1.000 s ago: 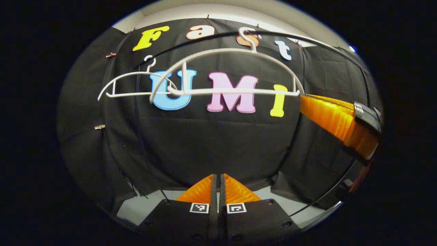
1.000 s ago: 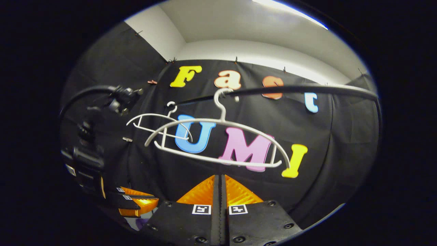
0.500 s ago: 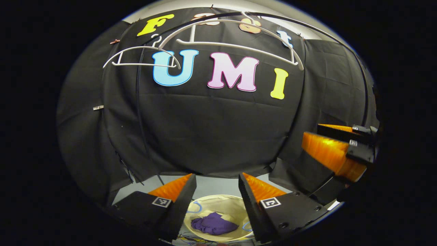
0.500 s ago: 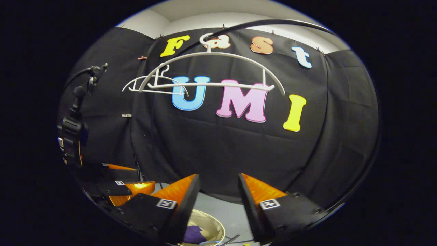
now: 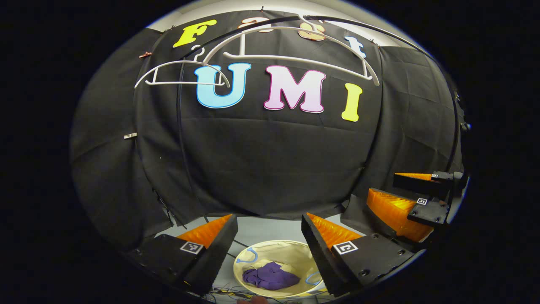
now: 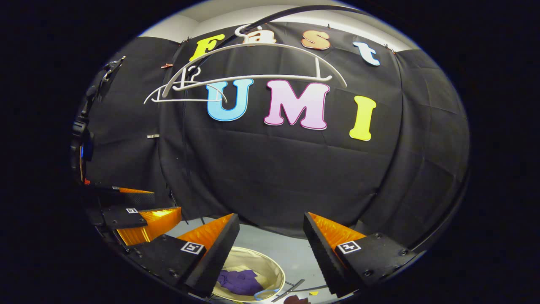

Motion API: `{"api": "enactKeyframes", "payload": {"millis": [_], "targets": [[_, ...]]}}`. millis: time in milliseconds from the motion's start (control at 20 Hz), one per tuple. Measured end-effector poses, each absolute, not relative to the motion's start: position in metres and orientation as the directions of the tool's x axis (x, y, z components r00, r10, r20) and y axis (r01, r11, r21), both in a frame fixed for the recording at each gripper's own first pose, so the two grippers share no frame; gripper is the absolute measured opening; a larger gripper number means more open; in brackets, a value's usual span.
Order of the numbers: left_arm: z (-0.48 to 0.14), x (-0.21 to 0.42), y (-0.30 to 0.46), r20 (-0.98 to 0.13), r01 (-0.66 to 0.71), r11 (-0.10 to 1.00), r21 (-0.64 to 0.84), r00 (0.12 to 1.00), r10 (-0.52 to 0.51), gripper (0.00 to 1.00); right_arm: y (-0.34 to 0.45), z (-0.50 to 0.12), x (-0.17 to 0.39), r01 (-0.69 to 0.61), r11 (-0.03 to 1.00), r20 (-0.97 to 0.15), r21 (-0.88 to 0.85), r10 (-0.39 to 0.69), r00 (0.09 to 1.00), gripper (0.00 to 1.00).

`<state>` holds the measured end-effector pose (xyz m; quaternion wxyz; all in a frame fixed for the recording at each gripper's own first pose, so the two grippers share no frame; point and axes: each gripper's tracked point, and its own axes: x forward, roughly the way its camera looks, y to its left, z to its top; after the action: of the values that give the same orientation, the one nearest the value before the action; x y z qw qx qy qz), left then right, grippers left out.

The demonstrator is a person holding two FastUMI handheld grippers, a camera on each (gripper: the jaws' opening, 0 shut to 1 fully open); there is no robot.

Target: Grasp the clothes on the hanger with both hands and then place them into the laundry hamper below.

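A purple garment [image 5: 270, 276] lies crumpled inside the round cream laundry hamper [image 5: 291, 253] on the floor, also seen as the garment [image 6: 239, 281] in the hamper [image 6: 270, 267] in the right gripper view. My left gripper [image 5: 270, 240] hangs open above the hamper with nothing between its fingers. My right gripper [image 6: 271, 238] is open too, just above and right of the hamper. Two bare white hangers [image 5: 295, 57] hang from the black rail [image 5: 379, 33] high above. The right gripper [image 5: 411, 198] shows at the right of the left gripper view, the left gripper [image 6: 139, 215] at the lower left of the right gripper view.
A second white hanger [image 5: 181, 74] hangs left of the first. The rack's black upright pole [image 5: 185, 143] runs down the left. Cables [image 5: 236, 291] and small scraps [image 6: 291, 289] lie on the grey floor [image 6: 278, 249] by the hamper.
A second ago both grippers were shut and pointed up at the hangers. They have since opened, tilted down and dropped lower; the purple garment now lies in the hamper.
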<state>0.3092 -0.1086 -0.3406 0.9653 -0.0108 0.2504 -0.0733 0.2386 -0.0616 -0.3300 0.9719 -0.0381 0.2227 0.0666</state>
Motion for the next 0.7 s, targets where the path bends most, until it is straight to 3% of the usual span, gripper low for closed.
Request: {"api": "enactKeyframes", "payload": {"millis": [700], "targets": [[-0.259,0.301,-0.106,-0.348,0.128,0.991,-0.036,0.928,-0.133,0.96,-0.057,-0.266,0.239,-0.130,0.990,-0.362,-0.047,0.104,0.926,0.98]]}}
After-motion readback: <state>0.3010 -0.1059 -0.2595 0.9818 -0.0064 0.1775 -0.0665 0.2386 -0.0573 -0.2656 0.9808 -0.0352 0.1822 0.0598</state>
